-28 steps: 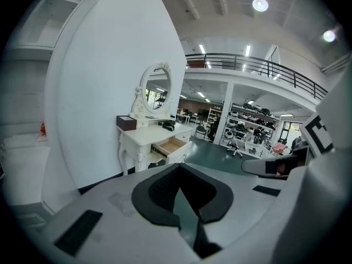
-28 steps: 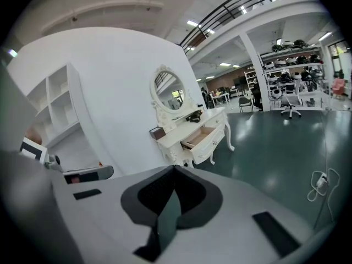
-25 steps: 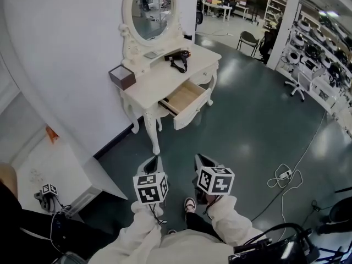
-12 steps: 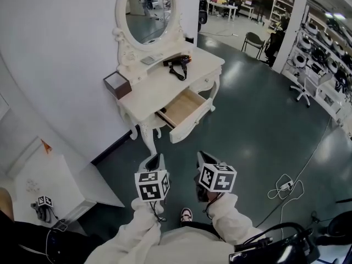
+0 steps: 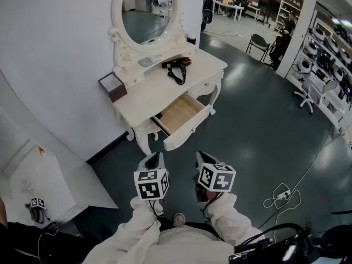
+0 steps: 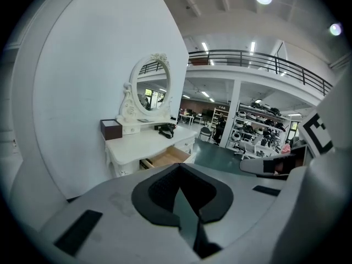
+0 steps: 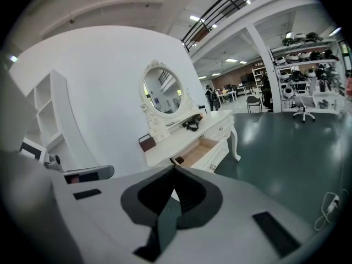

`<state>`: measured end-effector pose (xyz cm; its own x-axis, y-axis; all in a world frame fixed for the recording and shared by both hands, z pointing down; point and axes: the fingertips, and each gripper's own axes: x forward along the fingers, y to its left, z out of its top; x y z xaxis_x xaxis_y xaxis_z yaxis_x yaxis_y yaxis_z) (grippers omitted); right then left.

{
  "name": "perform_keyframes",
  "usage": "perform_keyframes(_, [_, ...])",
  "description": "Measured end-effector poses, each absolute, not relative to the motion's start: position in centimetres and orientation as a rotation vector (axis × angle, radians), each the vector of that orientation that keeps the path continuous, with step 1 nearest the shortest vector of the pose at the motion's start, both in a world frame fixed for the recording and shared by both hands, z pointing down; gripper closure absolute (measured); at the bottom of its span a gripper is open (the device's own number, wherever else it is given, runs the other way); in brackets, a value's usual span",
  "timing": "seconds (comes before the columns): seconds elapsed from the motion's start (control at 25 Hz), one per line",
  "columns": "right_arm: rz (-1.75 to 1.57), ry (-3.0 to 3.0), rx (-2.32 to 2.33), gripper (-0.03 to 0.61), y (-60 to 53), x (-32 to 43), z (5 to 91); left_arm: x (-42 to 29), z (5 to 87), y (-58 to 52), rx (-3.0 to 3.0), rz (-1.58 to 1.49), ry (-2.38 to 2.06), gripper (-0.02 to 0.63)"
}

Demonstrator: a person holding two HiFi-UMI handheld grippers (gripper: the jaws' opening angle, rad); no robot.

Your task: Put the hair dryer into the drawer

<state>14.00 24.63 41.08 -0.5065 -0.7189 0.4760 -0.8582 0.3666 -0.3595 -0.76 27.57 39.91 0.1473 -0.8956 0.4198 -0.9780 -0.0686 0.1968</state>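
The hair dryer lies on the bench, well ahead of the left gripper and right gripper, whose jaws are together and empty.

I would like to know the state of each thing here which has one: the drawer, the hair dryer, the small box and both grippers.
White wooden drawer: pulled open; the hair dryer is not in it.
Black hair dryer: lying on the white dressing table, not held.
Small brown box: standing at the tabletop's edge; its top looks open.
Left gripper: shut, empty.
Right gripper: shut, empty.
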Motion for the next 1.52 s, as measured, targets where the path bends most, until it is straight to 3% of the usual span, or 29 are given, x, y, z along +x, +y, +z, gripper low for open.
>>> perform_keyframes(0.92, [0.891, -2.347, 1.402, 0.517, 13.8, 12.9, 43.3, -1.5, 41.7, 15.5, 2.022, 0.283, -1.747, 0.612])
perform_keyframes(1.52, [0.848, -2.351, 1.398, 0.517, 1.6, 8.2, 41.4, -6.2, 40.3, 3.0, 2.032, 0.265, -1.76, 0.612])
